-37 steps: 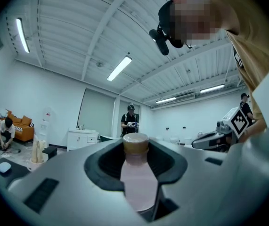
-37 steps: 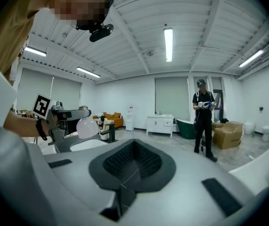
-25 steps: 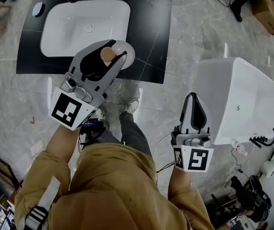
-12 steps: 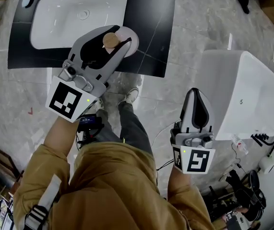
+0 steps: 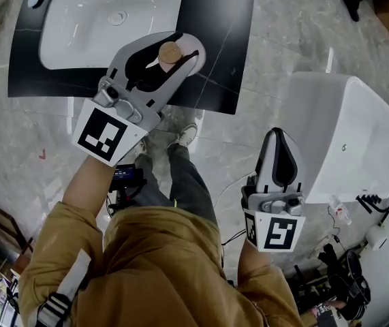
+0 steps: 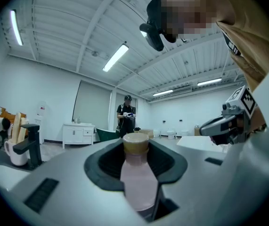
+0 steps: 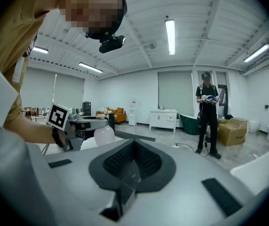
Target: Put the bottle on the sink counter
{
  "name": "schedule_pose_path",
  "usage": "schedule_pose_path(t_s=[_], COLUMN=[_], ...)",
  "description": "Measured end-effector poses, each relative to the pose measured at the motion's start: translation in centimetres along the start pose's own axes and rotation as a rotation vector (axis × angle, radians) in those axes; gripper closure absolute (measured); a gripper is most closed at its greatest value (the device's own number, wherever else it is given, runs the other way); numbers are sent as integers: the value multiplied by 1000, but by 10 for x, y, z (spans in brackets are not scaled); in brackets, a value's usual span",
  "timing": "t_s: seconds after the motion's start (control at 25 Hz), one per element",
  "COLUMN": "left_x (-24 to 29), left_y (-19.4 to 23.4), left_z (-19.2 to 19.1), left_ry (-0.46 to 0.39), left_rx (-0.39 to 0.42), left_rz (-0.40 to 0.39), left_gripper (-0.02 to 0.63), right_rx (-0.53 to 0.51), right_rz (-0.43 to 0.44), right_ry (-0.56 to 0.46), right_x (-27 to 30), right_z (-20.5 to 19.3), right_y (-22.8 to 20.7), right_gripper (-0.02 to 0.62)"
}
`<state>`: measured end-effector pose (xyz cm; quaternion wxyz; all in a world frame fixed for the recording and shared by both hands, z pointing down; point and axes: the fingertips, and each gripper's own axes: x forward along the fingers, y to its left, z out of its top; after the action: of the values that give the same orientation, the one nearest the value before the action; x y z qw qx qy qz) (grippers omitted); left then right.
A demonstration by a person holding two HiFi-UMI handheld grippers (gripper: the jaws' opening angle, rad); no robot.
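A pale pink bottle [image 5: 180,52] with a tan cap stands upright between the jaws of my left gripper [image 5: 174,43], which is shut on its body. In the head view it hangs over the front right part of the black sink counter [image 5: 225,19], just right of the white basin [image 5: 105,19]. The left gripper view shows the bottle [image 6: 138,180] wedged in the dark pads [image 6: 169,161]. My right gripper [image 5: 278,145] hangs low at the right, away from the counter. It is shut with nothing in it, and its pads [image 7: 146,161] meet.
A large white tub [image 5: 354,138] stands at the right, close to the right gripper. A black faucet [image 6: 28,145] and a cup of tools sit at the counter's far side. A person [image 7: 208,121] stands far off beside cardboard boxes [image 7: 233,131]. The floor is grey marble.
My left gripper has carried the bottle a little further forward and to the right over the counter's front part. The right gripper has barely moved.
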<state>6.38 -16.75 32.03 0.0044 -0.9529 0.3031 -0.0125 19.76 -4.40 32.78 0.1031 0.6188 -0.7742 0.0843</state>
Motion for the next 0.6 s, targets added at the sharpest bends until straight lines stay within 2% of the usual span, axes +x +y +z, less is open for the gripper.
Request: schedule_pose_path(t_s=[0.6], left_x=[26], left_y=[9], left_z=[-51], left_ry=[35], left_rx=[-21], left_rz=[-12], left_gripper=[476], right_rx=[6], right_rz=[20], right_ry=[21], right_x=[17], right_z=[-25], right_y=[1], right_gripper=[592])
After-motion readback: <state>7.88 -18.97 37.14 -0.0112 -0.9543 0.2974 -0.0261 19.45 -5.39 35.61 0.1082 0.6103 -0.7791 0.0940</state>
